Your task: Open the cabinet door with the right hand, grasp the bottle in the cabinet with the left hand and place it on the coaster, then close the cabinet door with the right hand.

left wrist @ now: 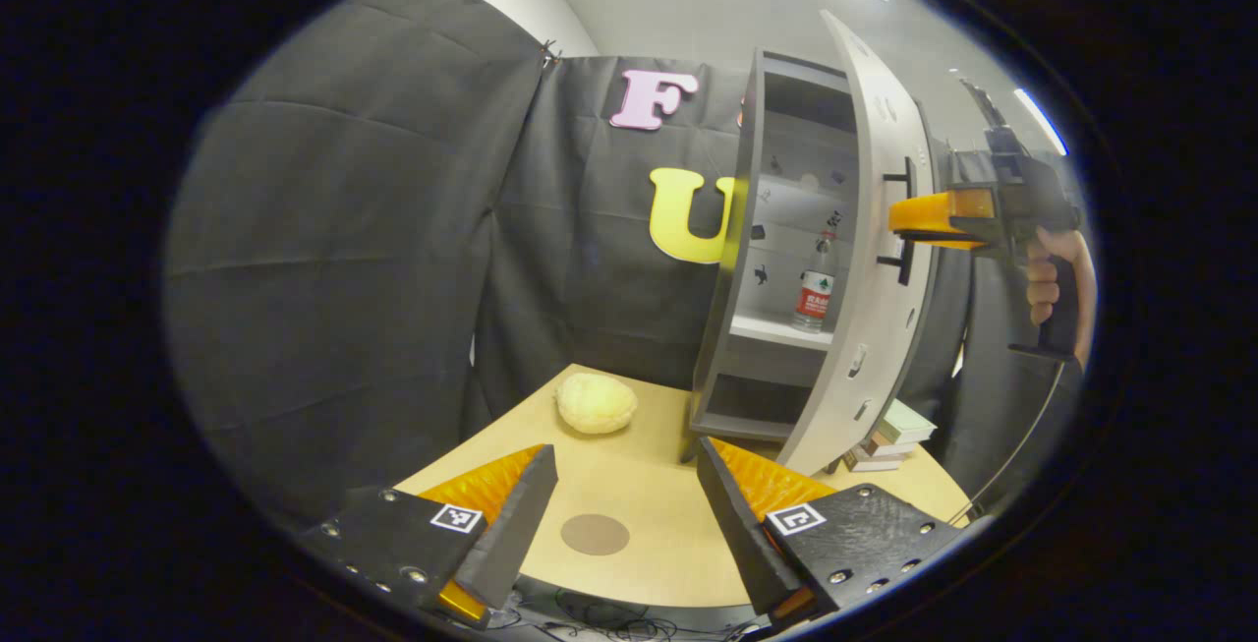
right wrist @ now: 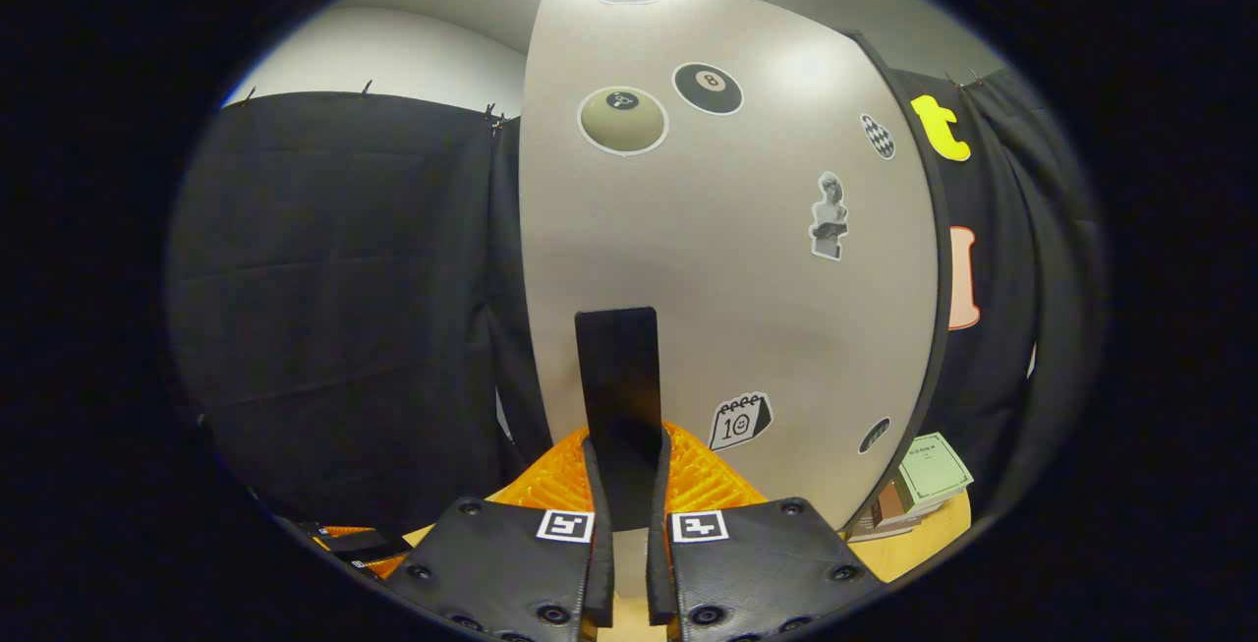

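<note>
Right gripper (right wrist: 629,485) clamped on door handle (right wrist: 617,377), lower centre; swing wider, clearing bottle (left wrist: 815,290); left gripper (left wrist: 624,514) spread, empty

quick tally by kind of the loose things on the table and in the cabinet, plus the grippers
clear plastic bottle with red label, on the cabinet shelf: 1
round brown coaster, on the table: 1
pale yellow bread-like lump, on the table: 1
stack of books, beside the cabinet: 1
grippers, left gripper and right gripper: 2
total: 6
</note>
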The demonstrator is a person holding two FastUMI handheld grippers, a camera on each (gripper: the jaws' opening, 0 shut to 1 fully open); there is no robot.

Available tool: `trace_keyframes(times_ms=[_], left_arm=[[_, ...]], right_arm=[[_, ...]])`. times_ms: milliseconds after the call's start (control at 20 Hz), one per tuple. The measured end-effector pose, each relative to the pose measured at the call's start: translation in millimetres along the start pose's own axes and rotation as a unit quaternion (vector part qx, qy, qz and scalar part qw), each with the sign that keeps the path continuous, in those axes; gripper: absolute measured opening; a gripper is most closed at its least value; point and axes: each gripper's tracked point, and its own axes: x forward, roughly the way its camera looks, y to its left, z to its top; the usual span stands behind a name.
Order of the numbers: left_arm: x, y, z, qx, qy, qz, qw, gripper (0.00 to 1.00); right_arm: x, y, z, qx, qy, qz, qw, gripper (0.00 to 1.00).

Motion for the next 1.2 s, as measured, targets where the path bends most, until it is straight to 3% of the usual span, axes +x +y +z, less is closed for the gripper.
trace_keyframes(times_ms=[650, 1000, 1150, 1200], left_arm=[[25.3, -77.6, -2.5, 0.029, 0.012, -0.092, 0.995, 0.89], [37.4, -130.0, -19.9, 0.048, 0.024, -0.141, 0.989, 0.87], [42.3, -148.7, -31.3, 0.048, 0.042, -0.159, 0.985, 0.87], [42.0, -156.1, -31.7, 0.05, 0.042, -0.167, 0.984, 0.92]], right_arm=[[-14.8, -14.3, 0.1, 0.011, -0.019, -0.06, 0.998, 0.12], [-68.5, -70.4, 0.8, -0.008, -0.027, -0.142, 0.989, 0.13], [-86.2, -95.7, 0.1, 0.022, -0.033, -0.167, 0.985, 0.1], [-91.8, -103.9, 3.5, 0.028, -0.041, -0.183, 0.982, 0.13]])
